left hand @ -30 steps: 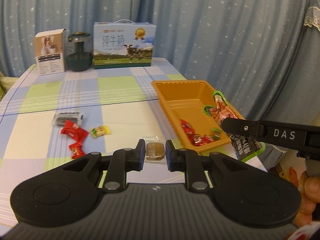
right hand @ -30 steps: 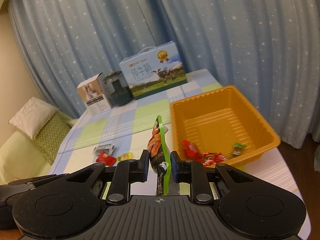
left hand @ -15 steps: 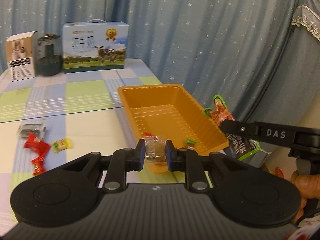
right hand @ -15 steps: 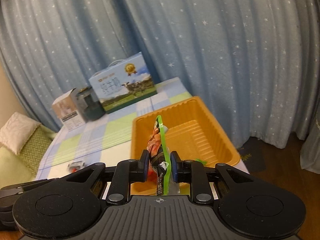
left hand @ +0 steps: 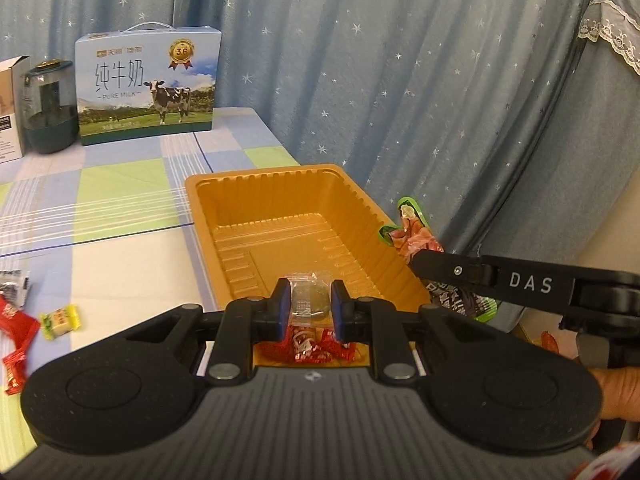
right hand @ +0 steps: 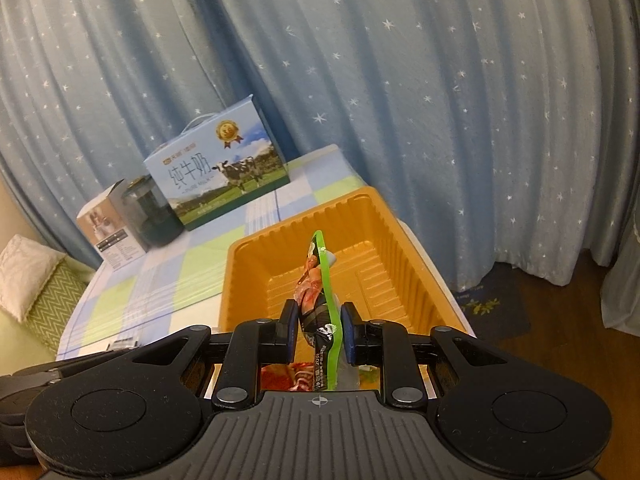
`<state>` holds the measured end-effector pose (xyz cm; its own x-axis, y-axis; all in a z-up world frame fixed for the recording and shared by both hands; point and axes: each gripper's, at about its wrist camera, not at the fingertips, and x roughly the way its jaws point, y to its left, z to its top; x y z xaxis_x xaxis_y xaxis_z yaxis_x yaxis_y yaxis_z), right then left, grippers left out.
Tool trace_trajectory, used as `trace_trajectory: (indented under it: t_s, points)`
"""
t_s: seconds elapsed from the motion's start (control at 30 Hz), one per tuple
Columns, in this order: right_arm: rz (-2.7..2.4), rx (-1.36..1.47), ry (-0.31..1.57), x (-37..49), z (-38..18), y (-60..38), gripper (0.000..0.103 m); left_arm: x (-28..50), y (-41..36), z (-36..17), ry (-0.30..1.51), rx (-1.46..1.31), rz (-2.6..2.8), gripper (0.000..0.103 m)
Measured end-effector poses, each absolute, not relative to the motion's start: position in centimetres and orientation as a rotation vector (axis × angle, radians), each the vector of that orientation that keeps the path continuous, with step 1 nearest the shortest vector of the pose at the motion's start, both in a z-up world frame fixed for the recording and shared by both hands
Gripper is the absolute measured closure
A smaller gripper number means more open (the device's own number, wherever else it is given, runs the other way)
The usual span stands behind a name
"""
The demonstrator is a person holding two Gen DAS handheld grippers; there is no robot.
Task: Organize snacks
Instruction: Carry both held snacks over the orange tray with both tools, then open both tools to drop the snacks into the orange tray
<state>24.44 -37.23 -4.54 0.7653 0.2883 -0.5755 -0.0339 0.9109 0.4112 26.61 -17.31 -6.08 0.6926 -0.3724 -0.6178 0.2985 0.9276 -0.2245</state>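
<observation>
Delivery step in hand. Left gripper [left hand: 306,306] holds a clear-wrapped sweet [left hand: 310,298] over the tray's [left hand: 280,200] near end; right gripper [right hand: 319,326] clamps a green-edged packet [right hand: 318,296] above the same tray. Next, judged: open both jaws and drop the snacks beside the red sweets [left hand: 312,346]

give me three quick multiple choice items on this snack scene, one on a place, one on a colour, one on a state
1. Where does the blue milk carton with a cow picture stand?
A. inside the tray
B. at the table's far end, by the curtain
C. on the floor

2. What colour is the ribbed plastic tray?
A. orange
B. white
C. green

3. What is the left hand-held gripper doing?
A. open over bare table
B. shut on a red candy
C. shut on a clear-wrapped brown snack

Answers: 1 B, the carton stands before the starry curtain. 2 A, its walls and floor are orange. 3 C, both pads press the clear wrapper above the tray.
</observation>
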Motion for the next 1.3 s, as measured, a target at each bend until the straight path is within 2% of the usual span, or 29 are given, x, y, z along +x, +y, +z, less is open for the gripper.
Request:
trace_trajectory:
  t_s: [0.07, 0.17, 0.83, 0.9, 0.93, 0.97, 1.07, 1.23, 1.3]
  points:
    - [0.173, 0.401, 0.681, 24.7, -4.7, -37.4, 0.08, 27.2, -17.5, -6.4, 0.705, -0.114, -0.388, 0.084]
    - [0.169, 0.411, 0.685, 24.9, -4.9, -37.6, 0.08, 27.8, -17.6, -6.8, 0.704, -0.102, -0.382, 0.074]
    - [0.208, 0.454, 0.685, 27.1, -5.8, -36.7, 0.08, 23.7, -12.3, -6.8, 0.708, -0.169, -0.27, 0.07]
    - [0.21, 0.475, 0.683, 27.2, -5.9, -36.9, 0.072, 23.3, -12.2, -6.7, 0.706, -0.165, -0.264, 0.069]
    - [0.206, 0.473, 0.68, 27.0, -5.9, -37.0, 0.052, 23.1, -12.0, -6.6, 0.706, -0.163, -0.261, 0.069]
    - [0.202, 0.473, 0.676, 26.7, -5.7, -37.1, 0.04, 22.8, -11.8, -6.6, 0.706, -0.161, -0.258, 0.068]
    - [0.197, 0.478, 0.686, 25.8, -5.5, -37.2, 0.04, 21.8, -11.4, -6.4, 0.705, -0.145, -0.247, 0.064]
    - [0.192, 0.452, 0.692, 23.6, -4.7, -36.6, 0.04, 20.1, -10.4, -5.9, 0.71, -0.151, -0.219, 0.063]
    - [0.196, 0.434, 0.692, 22.7, -4.1, -36.1, 0.04, 19.4, -9.9, -5.5, 0.71, -0.153, -0.206, 0.058]
